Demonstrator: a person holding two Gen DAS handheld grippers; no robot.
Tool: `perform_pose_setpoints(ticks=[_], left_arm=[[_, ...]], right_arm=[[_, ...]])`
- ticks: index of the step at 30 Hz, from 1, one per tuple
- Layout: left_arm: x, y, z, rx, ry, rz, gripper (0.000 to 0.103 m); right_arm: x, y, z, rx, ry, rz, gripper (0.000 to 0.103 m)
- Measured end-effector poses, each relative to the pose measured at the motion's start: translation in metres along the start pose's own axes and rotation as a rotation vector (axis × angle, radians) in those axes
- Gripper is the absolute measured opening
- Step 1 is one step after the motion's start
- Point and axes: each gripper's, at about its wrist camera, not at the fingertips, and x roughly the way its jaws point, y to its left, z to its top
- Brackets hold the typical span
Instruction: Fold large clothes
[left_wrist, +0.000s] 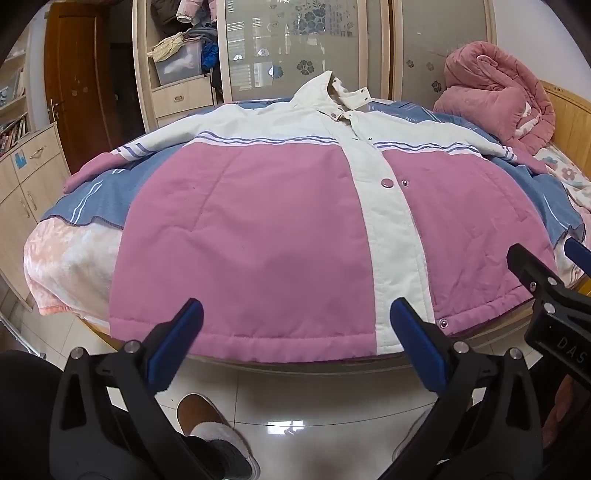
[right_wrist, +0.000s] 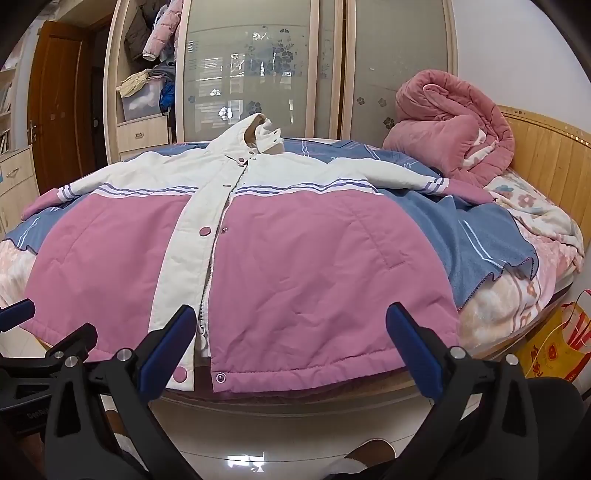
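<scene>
Your pink and white jacket (left_wrist: 258, 221) lies spread flat, front up, across the foot of the bed (left_wrist: 66, 258), its hem hanging just over the edge nearest you and its hood (left_wrist: 317, 92) pointing at the wardrobe (left_wrist: 295, 44). Both sleeves are stretched out sideways over a blue blanket (left_wrist: 92, 199) that sits under the jacket. A rolled pink quilt (right_wrist: 454, 125) is heaped at the headboard (right_wrist: 546, 155) corner, well apart from the jacket. A yellow and red bag (right_wrist: 565, 343) stands on the floor beside the bed on your right. Nothing lies on the jacket itself.

Your left tongs (left_wrist: 295, 325) are spread wide with nothing between them, hovering just over the hem on the pink panel left of the white placket. Your right tongs (right_wrist: 291, 332) are likewise fully released and empty, above the hem on the panel right of the placket. Whether any fingertip brushes the fabric is hard to judge from these views.

Under you is a glossy tiled floor (left_wrist: 295, 406), with your slippered foot (left_wrist: 207, 424) on it. Behind the bed stand frosted sliding doors, an open wardrobe bay stuffed with clothes, a brown door (left_wrist: 81, 81) and a pale cabinet (left_wrist: 26, 184).
</scene>
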Motion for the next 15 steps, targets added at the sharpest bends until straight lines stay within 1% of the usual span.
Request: perform_pose_setpoints(ticks=[15], left_arm=[[-0.002,0.0089,0.0023,-0.021,-0.009,0.01,0.101]], right_arm=[[-0.0004,0.001,0.0008,0.002,-0.005,0.004,0.102]])
